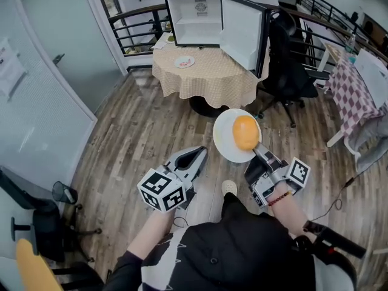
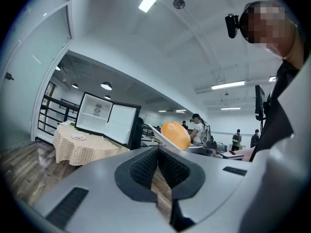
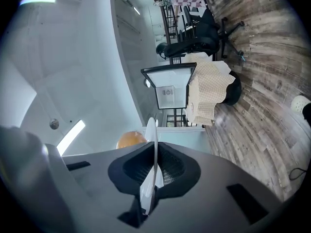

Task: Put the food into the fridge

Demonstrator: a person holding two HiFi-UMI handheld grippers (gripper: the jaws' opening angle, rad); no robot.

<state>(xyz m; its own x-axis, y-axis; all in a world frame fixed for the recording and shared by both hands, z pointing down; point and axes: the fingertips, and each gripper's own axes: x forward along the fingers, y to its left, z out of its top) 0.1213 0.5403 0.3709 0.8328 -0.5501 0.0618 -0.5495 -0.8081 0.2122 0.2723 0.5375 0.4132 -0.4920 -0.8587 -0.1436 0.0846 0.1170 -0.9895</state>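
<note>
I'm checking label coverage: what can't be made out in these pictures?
- Open black mini fridge, head view: label on its back wall too small to read.
- Small plate on the checked-cloth table: food too small to name.
- Orange round food, right gripper view: mostly hidden behind the right gripper.

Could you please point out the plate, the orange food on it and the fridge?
plate point(image 1: 222, 139): head view, bare left rim.
orange food point(image 1: 245, 132): head view, middle of its top.
fridge point(image 1: 195, 26): head view, open white interior.

The food on the small plate point(image 1: 178, 63) on the counter point(image 1: 206, 77) was too small to identify, and the label point(image 1: 200, 6) inside the fridge point(image 1: 195, 29) was unreadable.
</note>
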